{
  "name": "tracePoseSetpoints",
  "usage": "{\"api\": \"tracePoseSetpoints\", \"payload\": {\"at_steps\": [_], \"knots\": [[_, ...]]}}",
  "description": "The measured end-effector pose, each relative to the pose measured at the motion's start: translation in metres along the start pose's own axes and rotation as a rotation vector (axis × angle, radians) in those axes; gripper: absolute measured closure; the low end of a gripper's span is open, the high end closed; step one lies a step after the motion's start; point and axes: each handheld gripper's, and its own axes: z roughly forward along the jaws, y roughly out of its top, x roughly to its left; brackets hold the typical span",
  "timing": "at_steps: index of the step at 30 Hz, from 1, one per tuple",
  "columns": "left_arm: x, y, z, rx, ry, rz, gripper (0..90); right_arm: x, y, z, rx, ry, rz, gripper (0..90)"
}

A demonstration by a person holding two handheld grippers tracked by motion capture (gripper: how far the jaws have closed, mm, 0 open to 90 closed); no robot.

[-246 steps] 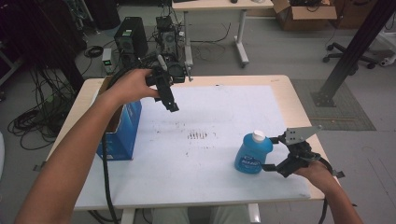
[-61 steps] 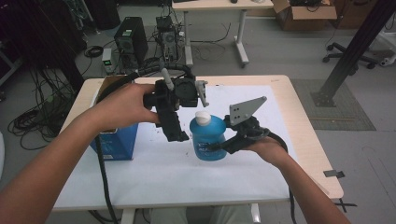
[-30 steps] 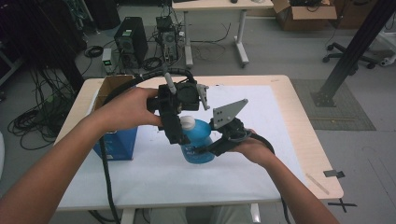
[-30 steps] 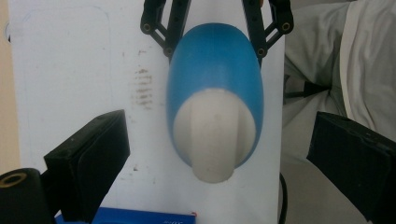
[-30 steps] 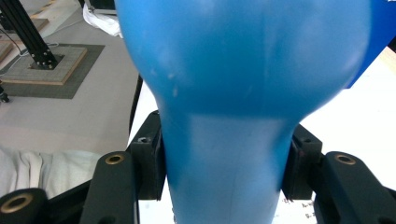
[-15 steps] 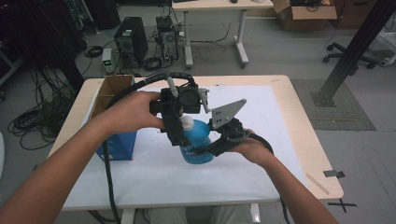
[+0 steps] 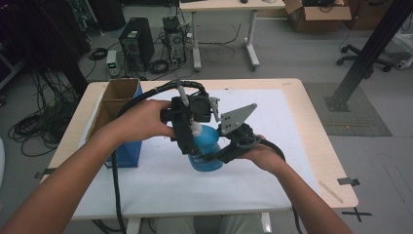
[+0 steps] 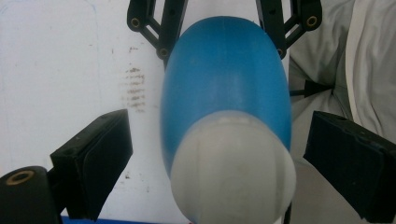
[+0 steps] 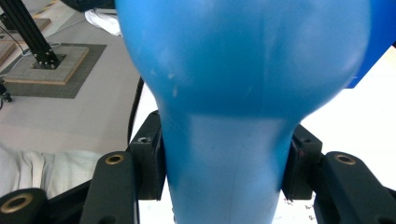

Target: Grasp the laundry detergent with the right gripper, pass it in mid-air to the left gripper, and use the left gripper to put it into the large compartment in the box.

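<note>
A blue cardboard box [image 7: 119, 122] is seen left of the left claw [image 7: 187, 141]. The left claw's jaws are spread apart on either side of the white cap [image 8: 233, 170] of a blue bottle [image 7: 204, 148], without touching it. The bottle's lower body is clamped by the right claw [image 9: 224, 165], above the white-covered surface [image 7: 272, 122].
</note>
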Motion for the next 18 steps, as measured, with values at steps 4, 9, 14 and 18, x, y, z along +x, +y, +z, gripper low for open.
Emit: {"api": "tracePoseSetpoints", "payload": {"at_steps": [4,9,14,18], "knots": [[0.0000,0.0007,-0.0002,-0.009,0.003,0.009,10.1,0.0000,-0.0002,0.0005,0.001,-0.001,0.000,44.5],[0.0009,0.0007,0.0004,-0.009,0.004,0.011,11.4,-0.0002,-0.0010,0.0007,-0.004,0.002,0.002,44.5],[0.0015,0.0000,0.0010,-0.006,0.001,0.012,13.7,-0.0007,-0.0012,0.0006,-0.004,0.001,0.003,44.5],[0.0012,0.0000,0.0013,-0.008,-0.001,0.015,16.3,-0.0010,-0.0012,0.0010,-0.004,0.002,0.003,44.5]]}}
